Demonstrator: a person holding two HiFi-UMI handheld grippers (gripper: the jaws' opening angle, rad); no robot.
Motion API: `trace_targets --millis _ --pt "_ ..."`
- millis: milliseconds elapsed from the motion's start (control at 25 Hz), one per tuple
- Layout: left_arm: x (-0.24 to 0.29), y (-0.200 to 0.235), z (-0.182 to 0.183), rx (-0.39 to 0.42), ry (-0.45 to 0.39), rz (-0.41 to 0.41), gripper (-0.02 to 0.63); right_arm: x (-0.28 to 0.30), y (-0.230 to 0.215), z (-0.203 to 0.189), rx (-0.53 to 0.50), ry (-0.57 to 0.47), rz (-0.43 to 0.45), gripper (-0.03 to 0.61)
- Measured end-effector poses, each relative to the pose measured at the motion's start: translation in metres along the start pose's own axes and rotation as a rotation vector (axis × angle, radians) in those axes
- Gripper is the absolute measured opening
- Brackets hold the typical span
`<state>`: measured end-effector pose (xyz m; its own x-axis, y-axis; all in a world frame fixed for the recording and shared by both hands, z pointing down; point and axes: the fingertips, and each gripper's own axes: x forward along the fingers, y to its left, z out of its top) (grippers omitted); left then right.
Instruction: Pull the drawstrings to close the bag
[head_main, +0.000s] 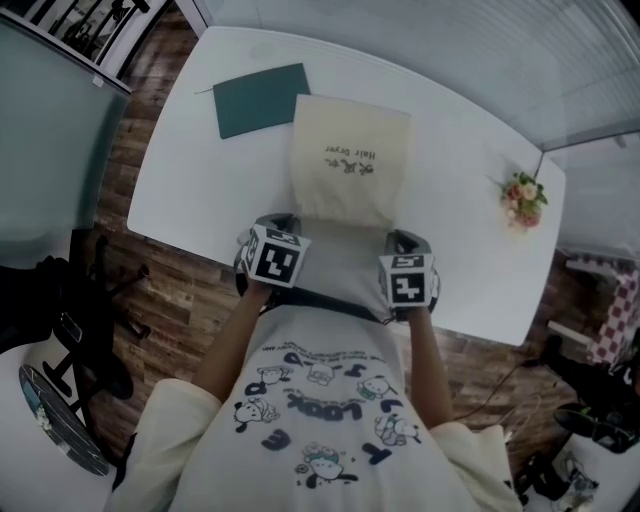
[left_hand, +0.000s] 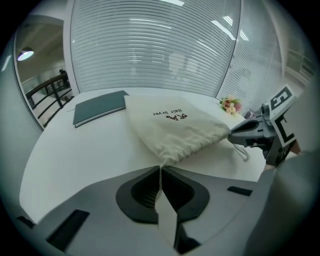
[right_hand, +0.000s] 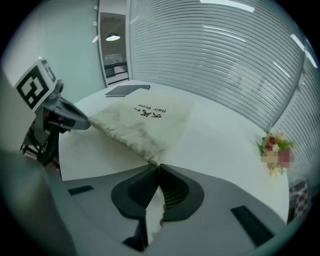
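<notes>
Nearest the head camera the person's printed shirt (head_main: 320, 430) is seen, with both forearms reached forward over the near edge of the white desk (head_main: 190, 190), on which everything else is laid. The cream bag (head_main: 350, 160) is laid flat at the middle of the desk with its mouth turned toward the person, presumably so that both corners of the hem can be reached at once. A dark green folder (head_main: 262, 99) is placed just beside the bag's far left corner, clear of the work. The left tool (left_hand: 160, 169) is closed almost fully at the left corner of the mouth, and the right tool (right_hand: 158, 165) likewise at the right corner. At each the cloth is drawn to a point ending between the pads, so the drawstring (right_hand: 154, 161) is judged to be what is pinched, though cord and hem cannot be told apart there. Opposite corners are held because the strings must be pulled outward against each other. The hem between them is seen puckered, so the closing is judged partly done. A small bunch of flowers (head_main: 523, 198) is set well apart near the right edge. A thin cord loop (left_hand: 243, 151) is seen hanging beneath the right tool.
</notes>
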<state>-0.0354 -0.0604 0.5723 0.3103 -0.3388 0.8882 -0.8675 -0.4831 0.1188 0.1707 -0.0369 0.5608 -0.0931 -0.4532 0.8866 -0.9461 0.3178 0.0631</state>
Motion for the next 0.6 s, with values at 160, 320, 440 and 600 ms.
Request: trace_targets --millis 160,320,440,600 --pt "-0.004 0.002 0.001 -0.089 -0.057 0.015 0.047 -0.001 -0.01 -0.004 0.174 -0.045 -0.046 0.018" --pt "-0.006 0.007 -0.004 -0.207 -0.065 0.019 0.048 -0.003 -0.014 -0.004 0.232 -0.099 -0.092 0.018" --pt "-0.007 0.013 -0.002 -0.228 -0.088 0.039 0.048 -0.004 -0.021 -0.003 0.287 -0.132 -0.12 0.018" --pt "-0.008 0.017 0.0 -0.288 -0.113 0.009 0.048 -0.009 -0.03 -0.007 0.359 -0.148 -0.135 0.018"
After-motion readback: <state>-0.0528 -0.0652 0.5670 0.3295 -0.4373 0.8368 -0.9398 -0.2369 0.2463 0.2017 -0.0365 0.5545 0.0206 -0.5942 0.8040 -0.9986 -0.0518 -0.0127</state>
